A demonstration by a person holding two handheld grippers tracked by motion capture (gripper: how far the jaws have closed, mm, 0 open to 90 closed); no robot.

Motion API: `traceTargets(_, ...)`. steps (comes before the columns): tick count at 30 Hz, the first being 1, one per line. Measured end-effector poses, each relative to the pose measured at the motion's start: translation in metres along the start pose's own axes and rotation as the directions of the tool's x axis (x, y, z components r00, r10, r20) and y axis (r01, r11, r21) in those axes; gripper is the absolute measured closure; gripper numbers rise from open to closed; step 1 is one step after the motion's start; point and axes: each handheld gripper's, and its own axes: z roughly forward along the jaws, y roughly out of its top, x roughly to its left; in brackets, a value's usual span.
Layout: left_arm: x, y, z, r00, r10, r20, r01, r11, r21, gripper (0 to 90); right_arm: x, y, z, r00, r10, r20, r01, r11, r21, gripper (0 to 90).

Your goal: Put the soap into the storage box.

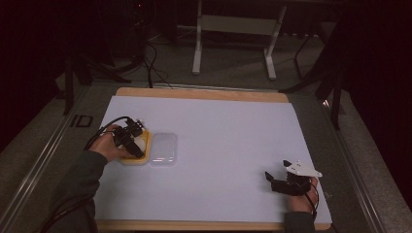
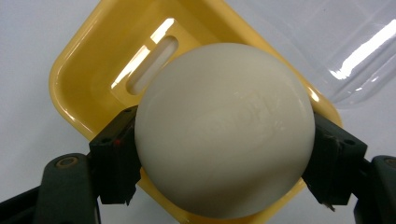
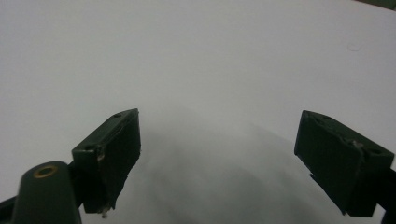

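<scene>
A cream, rounded bar of soap (image 2: pixel 224 130) sits between the two black jaws of my left gripper (image 2: pixel 224 154), which is shut on it. Right under the soap lies a yellow soap dish (image 2: pixel 93 70) with a slot in its floor. In the high view the left gripper (image 1: pixel 132 140) hangs over the yellow dish (image 1: pixel 145 156) at the left of the white sheet. A clear plastic lid (image 1: pixel 163 149) lies just right of the dish. My right gripper (image 1: pixel 278 180) rests low at the front right, its jaws open over bare white sheet (image 3: pixel 210 70).
The white sheet (image 1: pixel 218 145) covers a wooden board (image 1: pixel 194 93). The clear lid (image 2: pixel 355 46) touches the dish's far side. Metal rails run along both sides of the table. A white frame stand (image 1: pixel 197 48) and cables stand on the floor beyond.
</scene>
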Motion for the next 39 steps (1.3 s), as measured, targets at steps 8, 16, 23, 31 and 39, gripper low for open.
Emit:
traceTargets(8, 0.002, 0.000, 0.007, 0.9999, -0.005, -0.016, 0.005, 0.9999, 0.010, 24.3, 0.000, 0.000, 0.000, 1.0000, -0.001, 0.000, 0.001, 1.000, 0.000, 14.5)
traceTargets(16, 0.002, 0.002, 0.012, 0.9997, -0.004, -0.023, 0.004, 0.9999, 0.015, 24.3, 0.000, 0.000, 0.000, 1.0000, 0.000, 0.000, 0.000, 1.000, -0.001, 14.5)
traceTargets(23, 0.003, 0.000, 0.015, 0.9997, -0.023, -0.013, 0.023, 0.9997, -0.006, 24.2, 0.000, 0.000, 0.000, 1.0000, -0.001, -0.001, 0.001, 1.000, -0.001, 14.5)
traceTargets(31, 0.002, 0.000, 0.016, 0.9998, -0.017, 0.007, 0.017, 0.9997, 0.019, 23.1, 0.000, 0.000, 0.000, 1.0000, -0.002, 0.000, 0.002, 1.000, -0.001, 14.5)
traceTargets(39, 0.000, -0.003, 0.013, 0.9992, 0.027, -0.028, -0.028, 0.9995, -0.015, 16.7, 0.000, 0.000, 0.000, 1.0000, -0.003, -0.004, 0.003, 1.000, 0.001, 14.5)
